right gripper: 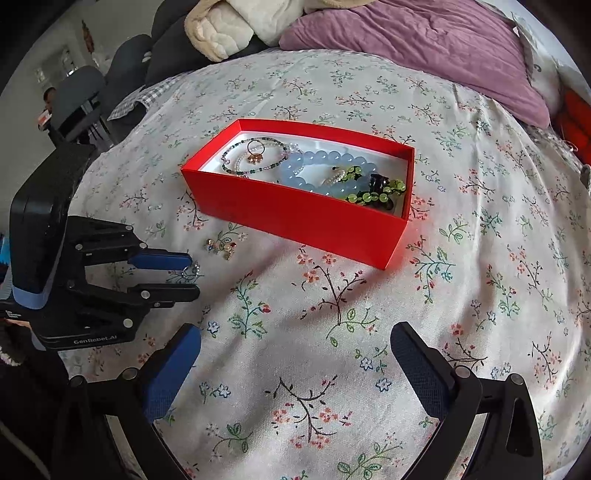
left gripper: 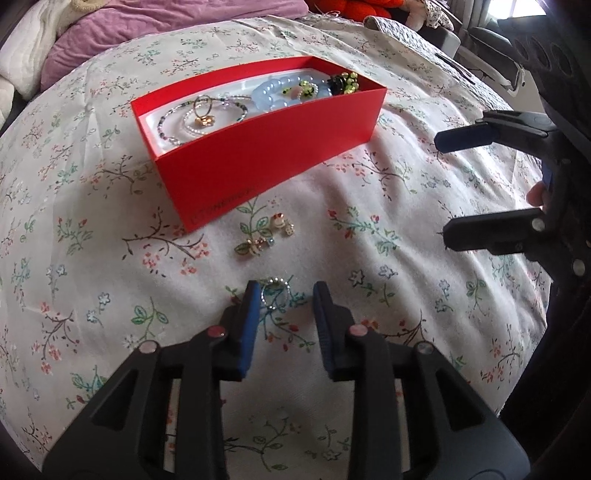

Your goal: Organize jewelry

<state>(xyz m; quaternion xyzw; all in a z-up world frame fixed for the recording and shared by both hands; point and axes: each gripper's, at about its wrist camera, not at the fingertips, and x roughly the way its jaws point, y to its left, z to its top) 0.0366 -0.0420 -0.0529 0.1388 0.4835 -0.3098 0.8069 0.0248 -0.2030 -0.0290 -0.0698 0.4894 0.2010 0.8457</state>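
A red box (left gripper: 266, 158) (right gripper: 295, 218) sits on the floral bedsheet and holds a gold ring (left gripper: 204, 118), thin bead bracelets, a pale blue bead bracelet (left gripper: 269, 94) and a green bead bracelet (right gripper: 373, 194). A small silver beaded ring (left gripper: 275, 295) (right gripper: 192, 270) lies on the sheet between the fingers of my left gripper (left gripper: 287, 291) (right gripper: 192, 276), close to the left finger; the pads do not press on it and the jaws stand apart. Several small charms (left gripper: 264, 236) (right gripper: 221, 245) lie just beyond it, before the box. My right gripper (right gripper: 295, 332) (left gripper: 441, 186) hovers wide open and empty to the right.
A purple pillow (right gripper: 424, 48) and a cream blanket (right gripper: 229, 29) lie at the head of the bed. Orange plush (left gripper: 354, 7) sits at the far edge. Dark chairs (right gripper: 77, 96) stand beyond the bed's edge. Bare floral sheet (right gripper: 480, 258) spreads right of the box.
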